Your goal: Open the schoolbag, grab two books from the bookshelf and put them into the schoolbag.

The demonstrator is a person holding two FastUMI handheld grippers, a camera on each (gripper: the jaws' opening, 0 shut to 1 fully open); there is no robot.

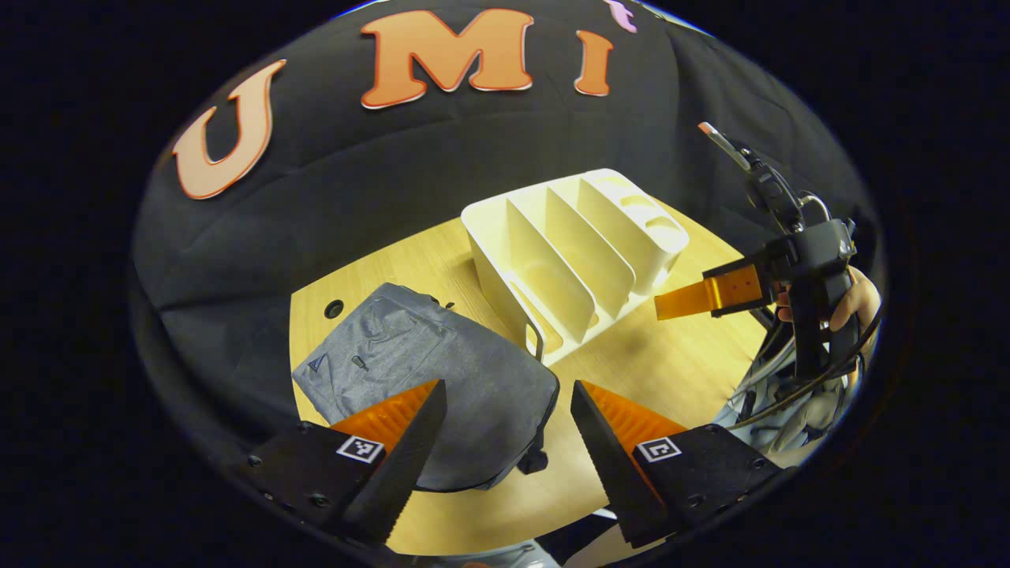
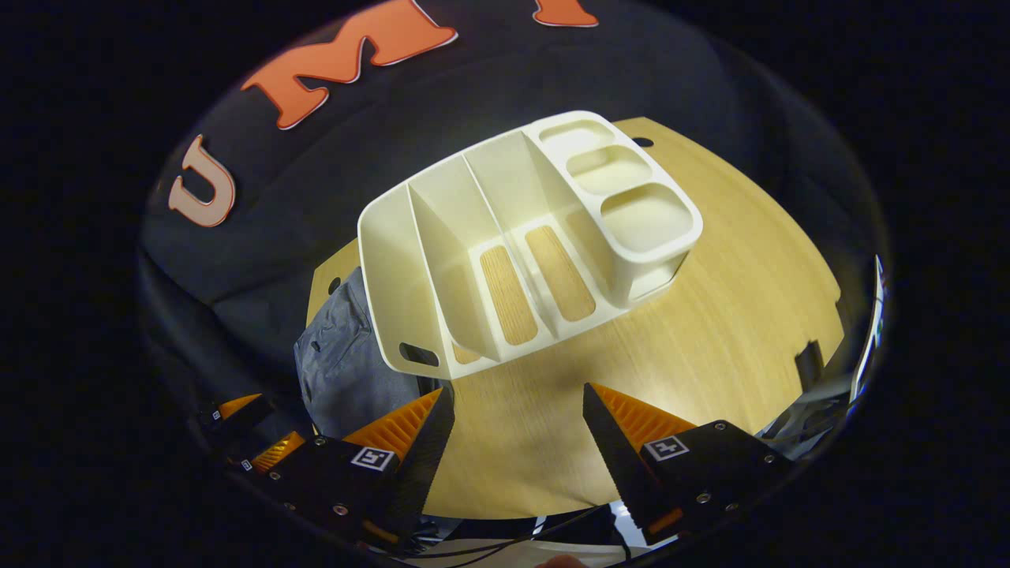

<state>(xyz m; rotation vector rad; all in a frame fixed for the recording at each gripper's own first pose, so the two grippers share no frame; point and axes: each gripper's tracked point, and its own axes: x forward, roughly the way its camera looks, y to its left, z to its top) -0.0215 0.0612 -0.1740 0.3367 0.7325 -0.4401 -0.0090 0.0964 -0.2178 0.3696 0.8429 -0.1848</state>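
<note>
The grey schoolbag [image 1: 430, 371] lies flat on the wooden table [image 1: 671, 363], just left of the bookshelf, its front pocket face up and its top end toward the near table edge. Its flap looks shut; no opening or book edge shows, and what is inside cannot be seen. Lying flat like this, its zip end is the end nearest the left gripper.

The bookshelf is a white desktop organiser [image 2: 505, 252] with upright dividers forming slots, plus three shallow cups along one end. From the right gripper view, looking down into it, every slot stands bare to its floor, where the table's wood shows through long cut-outs; the cups hold nothing either. No book shows in the rack, on the table, or in either gripper.

So the books are out of the shelf and the bag is closed. That would fit a late stage, with the books already packed and the bag shut over them, but equally a scene where the books simply lie beyond what these views take in; the pictures do not settle which.

The left gripper [image 1: 509, 442] hovers above the bag's near end, fingers spread wide with nothing between them. The right gripper [image 2: 517, 446] hangs over bare table in front of the organiser, fingers likewise parted and holding nothing. In the left gripper view it also shows held by a hand [image 1: 856, 300] to the right of the rack.
</note>
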